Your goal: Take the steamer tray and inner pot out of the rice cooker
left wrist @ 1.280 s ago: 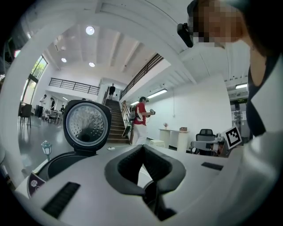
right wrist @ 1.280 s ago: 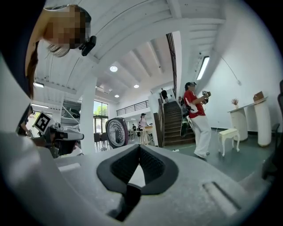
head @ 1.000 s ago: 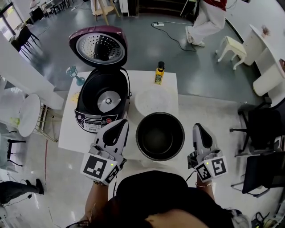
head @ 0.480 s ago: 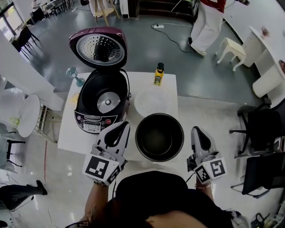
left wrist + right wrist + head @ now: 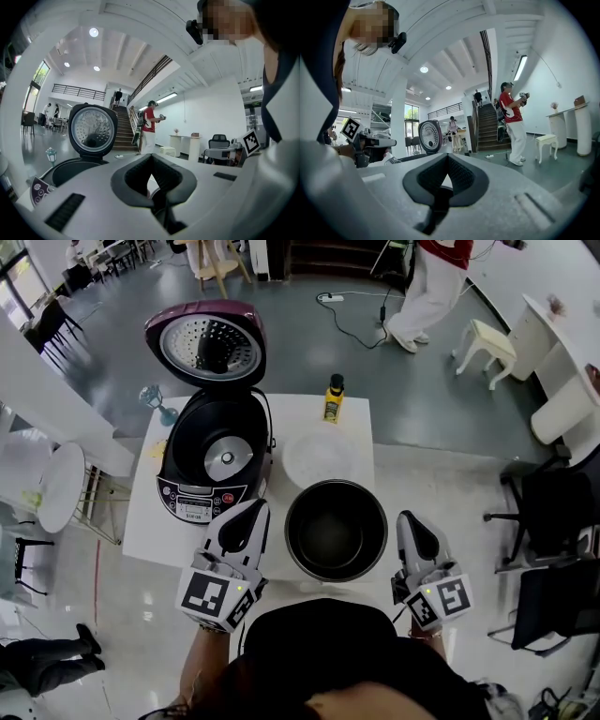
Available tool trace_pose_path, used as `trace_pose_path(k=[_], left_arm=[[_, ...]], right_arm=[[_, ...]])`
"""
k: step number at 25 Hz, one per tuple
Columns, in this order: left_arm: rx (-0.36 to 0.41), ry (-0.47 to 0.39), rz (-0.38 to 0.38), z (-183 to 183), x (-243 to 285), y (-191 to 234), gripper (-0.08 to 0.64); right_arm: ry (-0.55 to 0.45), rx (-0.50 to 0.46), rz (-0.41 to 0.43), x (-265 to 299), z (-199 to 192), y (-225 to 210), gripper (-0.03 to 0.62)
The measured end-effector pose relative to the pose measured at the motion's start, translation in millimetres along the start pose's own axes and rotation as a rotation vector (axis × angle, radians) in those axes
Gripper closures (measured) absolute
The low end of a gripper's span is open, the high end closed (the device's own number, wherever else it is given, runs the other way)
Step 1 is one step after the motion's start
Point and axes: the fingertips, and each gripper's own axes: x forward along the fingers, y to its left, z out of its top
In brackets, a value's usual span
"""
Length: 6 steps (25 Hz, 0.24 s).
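Inner pot [image 5: 336, 529] between my left tongs [image 5: 254, 507] and right tongs [image 5: 404, 517] — both closed, empty — steamer tray [image 5: 321, 454] just beyond.

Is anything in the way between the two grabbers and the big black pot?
No, nothing that I can see. The inner pot sits on the table, already out of the rice cooker. The left gripper is just to its left and the right gripper just to its right, with only open gaps between.
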Motion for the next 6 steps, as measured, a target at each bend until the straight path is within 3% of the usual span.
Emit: trace_pose_path(k=[6], left_arm=[[-0.003, 0.021, 0.074, -6, -2, 12, 0.557]], right_arm=[[-0.006, -0.011, 0.004, 0, -2, 2, 0.588]])
